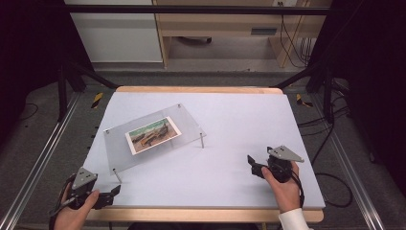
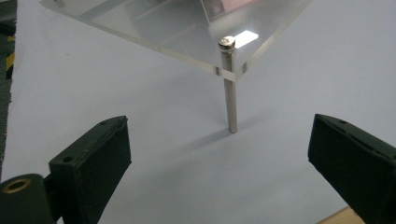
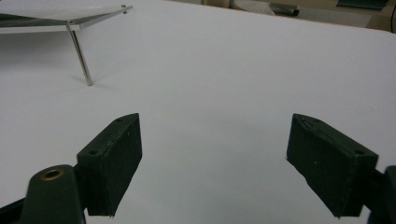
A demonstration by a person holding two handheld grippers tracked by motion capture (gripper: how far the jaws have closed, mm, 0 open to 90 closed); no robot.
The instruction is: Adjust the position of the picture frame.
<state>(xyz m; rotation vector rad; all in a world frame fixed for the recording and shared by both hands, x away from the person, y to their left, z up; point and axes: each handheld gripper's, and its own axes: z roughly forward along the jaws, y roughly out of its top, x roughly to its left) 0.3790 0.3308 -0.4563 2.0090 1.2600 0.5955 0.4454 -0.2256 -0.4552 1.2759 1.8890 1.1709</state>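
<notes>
Left hand-held gripper (image 1: 114, 190) jaws spread wide, empty, at the desk (image 1: 239, 124) near edge; clear acrylic stand (image 1: 191, 125) with photo card (image 1: 153, 135) just ahead, its metal leg (image 2: 229, 100) between the jaws' line. Right hand-held gripper (image 1: 250, 160) likewise spread, empty, stand well apart to its left.

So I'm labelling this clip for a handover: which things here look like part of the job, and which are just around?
Likely part of the job:
- clear plate on metal legs
- photo card at the plate
- left claw, open
- right claw, open

Just around:
- wooden furniture behind the table
- cables on the floor
</notes>
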